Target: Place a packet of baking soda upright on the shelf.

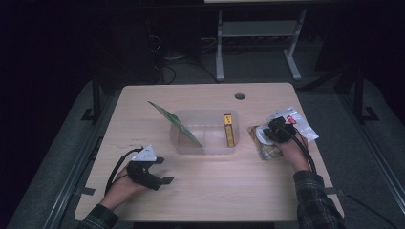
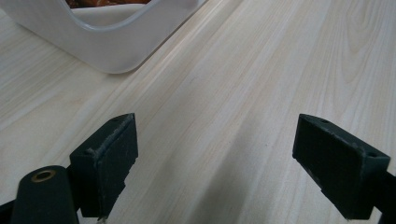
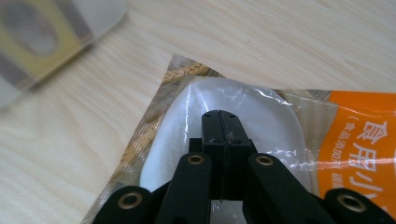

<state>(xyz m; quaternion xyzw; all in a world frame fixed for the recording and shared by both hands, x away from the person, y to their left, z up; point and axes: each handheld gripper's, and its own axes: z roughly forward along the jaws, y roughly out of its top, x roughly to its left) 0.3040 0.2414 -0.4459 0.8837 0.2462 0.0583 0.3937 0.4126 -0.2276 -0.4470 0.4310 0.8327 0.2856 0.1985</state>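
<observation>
Packet (image 3: 243, 116) with a white pad inside clear film and an orange printed panel lies flat at right side of surface (image 1: 210, 191), just right of clear bin (image 1: 204, 143). In high view packet (image 1: 265, 140) sits partly under right gripper (image 1: 274, 130), another clear bag with red-white label (image 1: 293, 120) just behind it, touching or overlapping, cannot tell which. Right hand (image 1: 292, 155) reaches forward from bottom right, plaid sleeve (image 1: 313, 200) behind it, gripper pointed away from person and down onto packet. In right gripper view the right gripper (image 3: 219, 122) has jaws pressed together, no gap, tips over the white pad; whether film is pinched between them cannot tell. A blurred yellow-brown pack behind clear plastic (image 3: 42, 37) at upper left of that view.

Left hand (image 1: 125, 187) rests low at near-left of surface, well apart from packet, left gripper (image 1: 162, 171) turned toward the right, grey three-cornered plate (image 1: 145, 153) on top, cable (image 1: 117, 169) trailing back. In left gripper view left gripper (image 2: 215, 158) has jaws spread wide, bare wood between them, touching nothing; bin corner (image 2: 112, 42) ahead at upper left.

Bin in middle of surface holds a green card (image 1: 176, 124) leaning tilted at its left wall and a yellow stick pack (image 1: 229, 130) lying along its right side. Round hole (image 1: 240, 96) in surface at far edge.
</observation>
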